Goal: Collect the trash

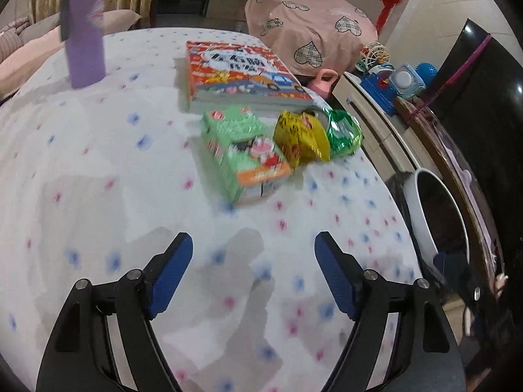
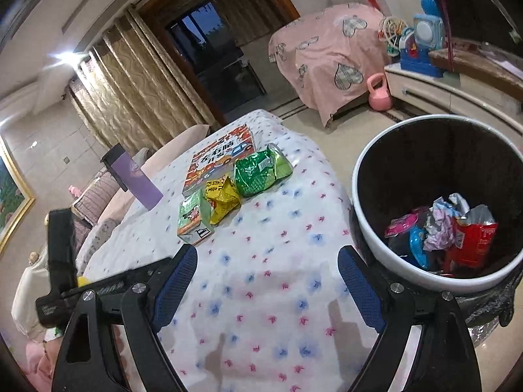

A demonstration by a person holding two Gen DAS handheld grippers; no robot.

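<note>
Both grippers stand wide apart and empty: the left gripper point(image 1: 253, 254) and the right gripper point(image 2: 268, 268) hover over the flowered tablecloth point(image 1: 98, 163). This looks like the reach for another piece. From the left fingers, the green carton point(image 1: 245, 153) lies at twelve o'clock, the yellow wrapper point(image 1: 300, 137) and green wrapper point(image 1: 345, 130) toward one. The bin point(image 2: 366, 215), part filled, sits at two o'clock of the right fingers. Next: advance, straddle one wrapper, close.
</note>
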